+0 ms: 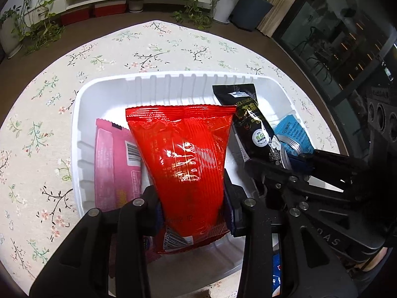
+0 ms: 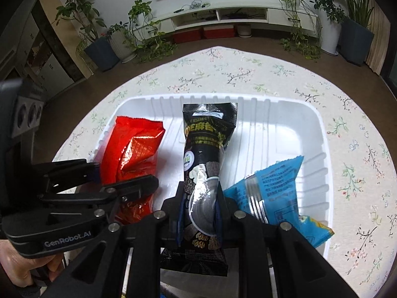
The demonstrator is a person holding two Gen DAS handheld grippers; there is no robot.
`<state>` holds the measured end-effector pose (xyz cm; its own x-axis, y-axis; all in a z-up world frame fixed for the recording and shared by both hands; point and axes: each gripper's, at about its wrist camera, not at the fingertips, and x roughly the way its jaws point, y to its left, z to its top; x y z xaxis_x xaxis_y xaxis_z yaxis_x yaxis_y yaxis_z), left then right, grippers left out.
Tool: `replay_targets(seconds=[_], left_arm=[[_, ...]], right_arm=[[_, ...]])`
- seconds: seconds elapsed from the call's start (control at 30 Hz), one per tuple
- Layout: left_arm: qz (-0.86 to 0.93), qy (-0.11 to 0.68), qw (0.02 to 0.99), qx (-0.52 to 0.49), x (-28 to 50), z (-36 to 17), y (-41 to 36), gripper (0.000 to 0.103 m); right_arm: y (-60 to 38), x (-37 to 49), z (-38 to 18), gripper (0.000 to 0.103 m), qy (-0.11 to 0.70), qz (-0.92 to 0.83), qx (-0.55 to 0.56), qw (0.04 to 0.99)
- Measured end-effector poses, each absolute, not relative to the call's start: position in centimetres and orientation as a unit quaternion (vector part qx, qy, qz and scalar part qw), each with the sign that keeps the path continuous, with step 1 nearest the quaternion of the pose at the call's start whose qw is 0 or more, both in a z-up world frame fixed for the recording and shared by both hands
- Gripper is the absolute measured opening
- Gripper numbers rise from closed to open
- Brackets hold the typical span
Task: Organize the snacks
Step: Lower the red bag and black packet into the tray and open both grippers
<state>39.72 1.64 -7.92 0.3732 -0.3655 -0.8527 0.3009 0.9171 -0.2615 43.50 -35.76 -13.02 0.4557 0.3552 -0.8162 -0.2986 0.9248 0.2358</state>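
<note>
Both packets are at the placing step over the ribbed white plastic tray [image 1: 104, 87]: the left gripper [image 1: 192, 213] pinches the glossy red foil snack bag [image 1: 183, 154] at six o'clock, the right gripper [image 2: 198, 213] clamps the slim black snack pouch [image 2: 208, 144], and next each likely must open and let go.

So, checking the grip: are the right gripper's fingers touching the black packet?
Touching: the right wrist view shows both fingers pinching the black packet at its waist.

the near end of the red packet [image 1: 183, 154] lies behind the left gripper [image 1: 192, 207], so its lower seam is hidden. the pink packet [image 1: 114, 164] is half covered by the red one, its print too blurred to read. the black packet [image 2: 204, 164] bears small print that cannot be read. the blue packet [image 2: 275, 193] lies partly behind the right gripper [image 2: 199, 211].
</note>
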Motion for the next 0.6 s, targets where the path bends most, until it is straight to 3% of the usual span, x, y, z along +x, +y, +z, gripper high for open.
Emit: replay_targets(seconds=[0.6], left_arm=[[-0.187, 0.520, 0.833, -0.033, 39.19, -7.68, 2.02, 0.051]], right_arm=[[-35.21, 43.66, -13.31, 0.026, 0.495, 0.175, 0.004, 0.851]])
